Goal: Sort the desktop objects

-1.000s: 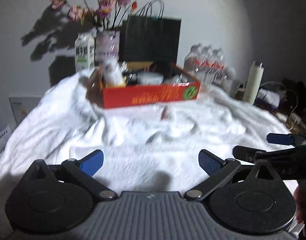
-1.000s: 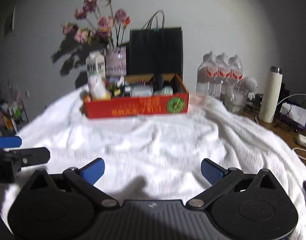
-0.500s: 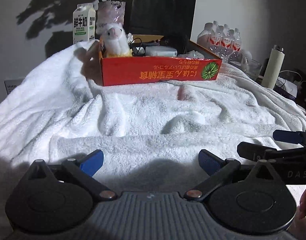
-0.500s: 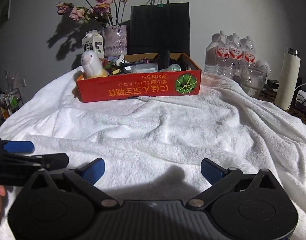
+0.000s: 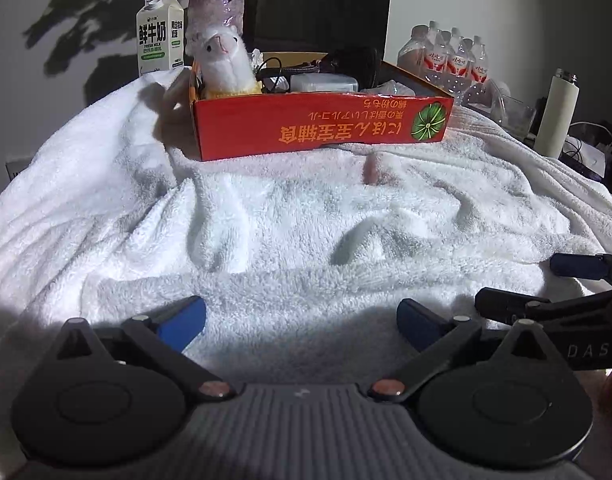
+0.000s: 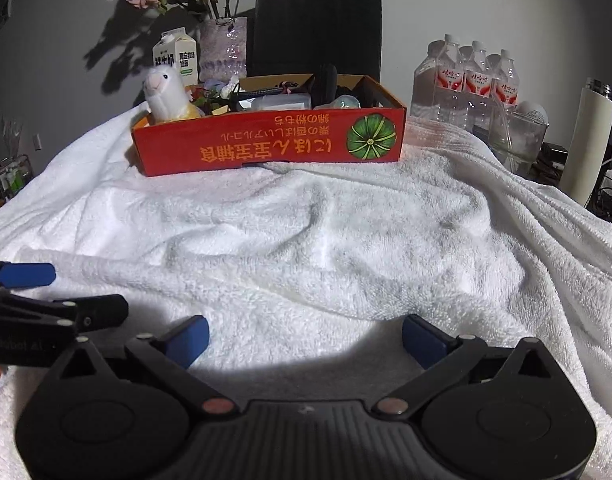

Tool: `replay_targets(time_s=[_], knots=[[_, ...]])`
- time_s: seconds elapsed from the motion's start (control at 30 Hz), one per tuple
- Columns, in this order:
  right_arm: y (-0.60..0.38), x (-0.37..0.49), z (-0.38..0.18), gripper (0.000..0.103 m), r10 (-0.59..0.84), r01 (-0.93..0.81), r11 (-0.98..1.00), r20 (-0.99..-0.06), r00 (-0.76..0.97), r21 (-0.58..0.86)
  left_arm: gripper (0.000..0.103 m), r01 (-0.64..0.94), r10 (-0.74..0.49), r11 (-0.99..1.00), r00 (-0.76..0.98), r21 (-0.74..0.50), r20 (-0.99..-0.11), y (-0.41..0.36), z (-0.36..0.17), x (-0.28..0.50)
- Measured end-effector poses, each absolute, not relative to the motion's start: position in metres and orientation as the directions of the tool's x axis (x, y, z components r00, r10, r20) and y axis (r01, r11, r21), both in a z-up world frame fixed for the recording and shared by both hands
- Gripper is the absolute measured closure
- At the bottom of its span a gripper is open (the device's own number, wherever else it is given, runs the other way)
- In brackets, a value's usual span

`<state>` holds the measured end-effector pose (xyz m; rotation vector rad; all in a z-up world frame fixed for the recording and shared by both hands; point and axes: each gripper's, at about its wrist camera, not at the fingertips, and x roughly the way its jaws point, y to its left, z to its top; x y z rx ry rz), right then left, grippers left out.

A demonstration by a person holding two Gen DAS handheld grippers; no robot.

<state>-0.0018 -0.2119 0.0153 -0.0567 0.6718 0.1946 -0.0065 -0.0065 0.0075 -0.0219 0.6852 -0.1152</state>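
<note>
- The left gripper [image 5: 300, 322] hangs low over the near edge of the towel [image 5: 306, 216], fingers spread wide, grasping nothing.
- The plush alpaca [image 5: 226, 64] sits upright in the left end of the red box [image 5: 321, 124], which rests at the towel's far edge; a cable, a pale case and dark items crowd beside it.
- The right gripper [image 6: 306, 340] is likewise released and empty, just beside the left one.
- Risks, as I judge them: pads snagging the soft towel folds, and a reach into the crowded box dragging the cable and tipping its neighbours.
</note>
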Motion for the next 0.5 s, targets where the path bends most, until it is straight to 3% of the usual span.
replay_targets(time_s=[0.5], knots=[[-0.2116,-0.0022,0.0145,0.0,0.162,-0.198,0.98,-0.624,0.765,0.012,0.0,0.091,-0.1,0.995,0.768,-0.048,-0.632,-0.008,0.0076,-0.0053]])
